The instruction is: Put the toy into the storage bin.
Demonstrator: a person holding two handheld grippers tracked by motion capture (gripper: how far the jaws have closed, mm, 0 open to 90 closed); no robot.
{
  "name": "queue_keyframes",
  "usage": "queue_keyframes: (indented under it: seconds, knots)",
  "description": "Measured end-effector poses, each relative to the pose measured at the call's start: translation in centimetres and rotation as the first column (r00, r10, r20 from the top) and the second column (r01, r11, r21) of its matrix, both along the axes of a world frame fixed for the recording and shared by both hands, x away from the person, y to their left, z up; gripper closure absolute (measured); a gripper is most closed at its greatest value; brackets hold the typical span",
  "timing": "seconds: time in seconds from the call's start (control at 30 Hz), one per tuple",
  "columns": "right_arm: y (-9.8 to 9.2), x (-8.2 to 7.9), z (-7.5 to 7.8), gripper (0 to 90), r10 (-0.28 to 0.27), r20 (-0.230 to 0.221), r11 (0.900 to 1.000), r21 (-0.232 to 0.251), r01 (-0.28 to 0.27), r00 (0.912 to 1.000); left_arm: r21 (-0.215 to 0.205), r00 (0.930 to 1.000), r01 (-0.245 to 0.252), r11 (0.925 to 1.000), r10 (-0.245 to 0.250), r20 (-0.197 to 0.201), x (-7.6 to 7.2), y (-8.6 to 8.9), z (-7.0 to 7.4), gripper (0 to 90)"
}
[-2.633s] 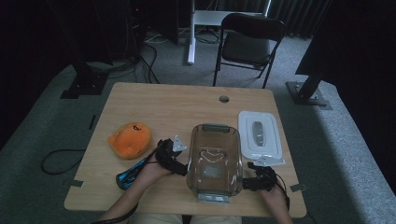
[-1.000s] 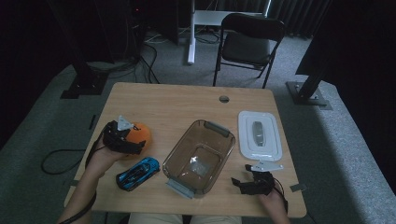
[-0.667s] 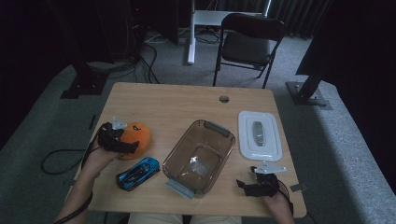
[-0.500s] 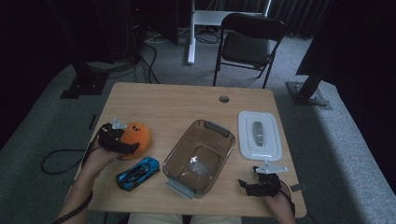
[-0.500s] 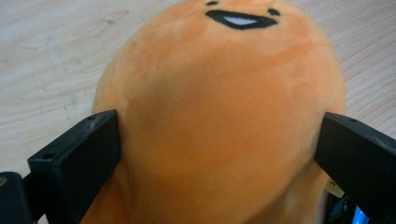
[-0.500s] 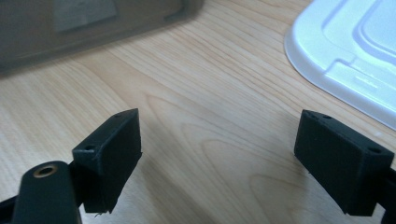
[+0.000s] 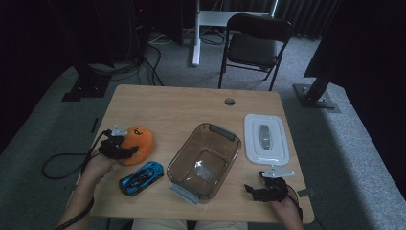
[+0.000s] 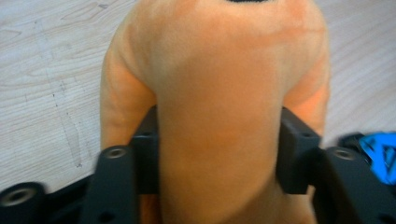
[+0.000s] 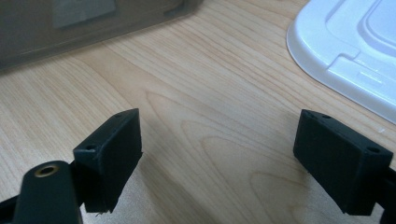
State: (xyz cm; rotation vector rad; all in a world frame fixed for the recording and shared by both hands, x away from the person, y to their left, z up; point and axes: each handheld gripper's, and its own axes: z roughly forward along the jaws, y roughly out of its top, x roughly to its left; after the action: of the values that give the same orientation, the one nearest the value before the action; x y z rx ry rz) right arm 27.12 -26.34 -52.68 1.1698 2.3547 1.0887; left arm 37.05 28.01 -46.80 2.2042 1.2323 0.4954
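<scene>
An orange plush toy [image 7: 139,143] lies at the table's left side. My left gripper [image 7: 126,148] comes at it from the left, and its jaws have just been closing. In the left gripper view both black pads [image 8: 147,151] press into the plush [image 8: 219,102] and dent its sides. My right gripper [image 7: 251,189] rests low over the wood near the front right edge. Its jaws stand wide apart in the right gripper view [image 9: 219,158], with bare table between them.
A clear brown container [image 7: 184,158] sits empty at the table's middle, turned at an angle. Its white lid [image 7: 265,139] lies flat to the right. A blue toy car [image 7: 141,177] sits in front of the plush. A chair [image 7: 256,45] stands beyond the table.
Both grippers have left the container, which now sits angled. The left gripper went left to the plush, sank onto it and closed on it. The right gripper has barely shifted lately.
</scene>
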Motion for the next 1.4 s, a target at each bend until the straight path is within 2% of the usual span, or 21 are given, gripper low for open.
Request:
queue_keyframes:
  seconds: [0.17, 0.23, 0.33, 0.4, 0.5, 0.53, 0.63, 0.7, 0.8, 0.93, 0.97, 1.07, 1.23, 1.4]
  knots:
    - [0.0, 0.0, 0.0, 14.9, -0.002, -0.001, 1.0, 0.001, 0.002, 1.0, -0.013, 0.9998, 0.016, 0.9998, -0.016, 0.013, -0.2, 0.2, 0.6, 61.0]
    - [0.1, 0.0, 0.0, 14.9, 0.001, -0.003, 1.0, 0.004, -0.001, 1.0, -0.014, 0.9996, 0.013, 0.9998, -0.013, 0.027, -0.4, 0.0, 1.2, 63.6]
    - [0.1, 0.2, 0.1, 15.0, 0.008, -0.012, 1.0, 0.017, -0.008, 0.9999, -0.026, 0.9992, 0.035, 0.9991, -0.034, 0.021, -0.5, -0.3, 1.8, 64.4]
    - [0.2, 0.2, 0.2, 14.9, 0.011, -0.01, 1.0, 0.015, -0.011, 0.9999, -0.058, 0.9992, 0.039, 0.9975, -0.039, 0.011, -0.5, -0.4, 2.1, 64.4]
    - [0.6, 0.3, 0.4, 14.9, 0.02, -0.006, 0.999, 0.038, -0.02, 0.9998, -0.104, 0.9996, 0.022, 0.9944, -0.02, 0.019, -0.6, -0.6, 3.0, 64.4]
    - [0.7, 0.3, 0.5, 14.9, 0.026, -0.002, 0.999, 0.042, -0.026, 0.9996, -0.111, 0.9994, 0.031, 0.9934, -0.029, 0.019, -0.6, -0.7, 3.4, 64.4]
    - [1.3, 0.4, 0.6, 14.9, 0.05, -0.004, 0.997, 0.059, -0.05, 0.9987, -0.081, 0.9984, 0.052, 0.9954, -0.05, 0.025, -0.7, -1.3, 4.1, 64.9]
    - [1.9, 0.5, 0.6, 14.9, 0.066, -0.009, 0.995, 0.071, -0.065, 0.9978, -0.079, 0.9978, 0.062, 0.995, -0.059, 0.031, -0.8, -1.6, 4.6, 65.0]
    - [2.9, 0.6, 0.5, 14.9, 0.085, -0.009, 0.995, 0.06, -0.084, 0.9964, -0.091, 0.9965, 0.079, 0.9928, -0.076, 0.036, -1.0, -2.1, 5.6, 65.0]
    - [4.3, 0.8, 0.5, 14.9, 0.094, -0.005, 0.992, 0.084, -0.094, 0.9955, -0.093, 0.9957, 0.089, 0.9917, -0.086, 0.035, -0.8, -3.0, 6.7, 65.0]
    - [4.7, 0.9, 0.6, 14.6, 0.104, -0.005, 0.991, 0.088, -0.103, 0.9946, -0.108, 0.9961, 0.085, 0.9906, -0.081, 0.035, -0.8, -3.2, 6.9, 64.9]
    - [6.0, 0.8, 0.7, 13.7, 0.118, 0.009, 0.989, 0.087, -0.118, 0.993, -0.093, 0.9942, 0.101, 0.9905, -0.097, 0.045, -0.8, -3.9, 7.7, 64.9]
    - [7.3, 1.1, 0.8, 13.5, 0.142, -0.007, 0.985, 0.097, -0.141, 0.9898, -0.114, 0.9908, 0.127, 0.9853, -0.12, 0.062, -0.8, -4.9, 9.2, 64.8]
    - [8.4, 1.4, 0.8, 13.2, 0.144, -0.018, 0.984, 0.108, -0.141, 0.9895, -0.093, 0.9861, 0.154, 0.9837, -0.147, 0.078, -0.5, -6.2, 10.1, 64.8]
